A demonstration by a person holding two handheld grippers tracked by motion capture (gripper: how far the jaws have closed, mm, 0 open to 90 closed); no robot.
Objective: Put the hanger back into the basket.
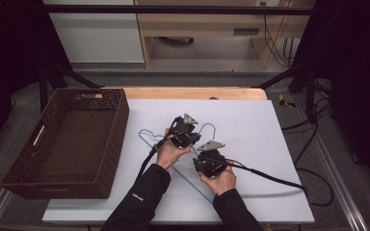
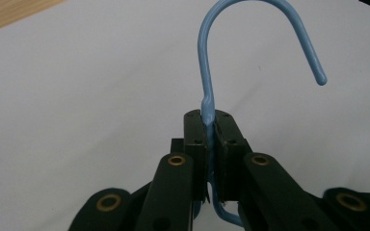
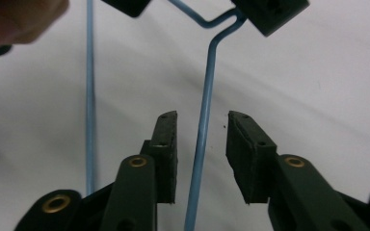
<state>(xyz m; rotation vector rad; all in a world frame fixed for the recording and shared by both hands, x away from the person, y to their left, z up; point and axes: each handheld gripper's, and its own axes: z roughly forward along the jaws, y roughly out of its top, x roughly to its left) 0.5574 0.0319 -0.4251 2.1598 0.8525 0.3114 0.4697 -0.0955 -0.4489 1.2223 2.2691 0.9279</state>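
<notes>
A blue wire hanger [image 1: 147, 135] lies on the white board [image 1: 265, 130]. My left gripper [image 1: 191, 133] is shut on the hanger's neck just below the hook [image 2: 204, 72], with the pads [image 2: 195, 130] pressed on the wire. Just behind it, my right gripper [image 1: 204, 154] stands open around one sloping arm of the hanger [image 3: 211, 67]. That wire runs between the jaws with a gap on each side, nearer the left pad [image 3: 166, 144]. The left gripper's jaw tips [image 3: 270, 12] show at the top of the right gripper view.
A dark wicker basket [image 1: 118, 130], nothing inside, stands at the left beside the board. The wooden table edge [image 1: 192, 93] runs behind the board. A black cable [image 1: 270, 177] trails right from the right gripper. Dark stands and cables flank the table.
</notes>
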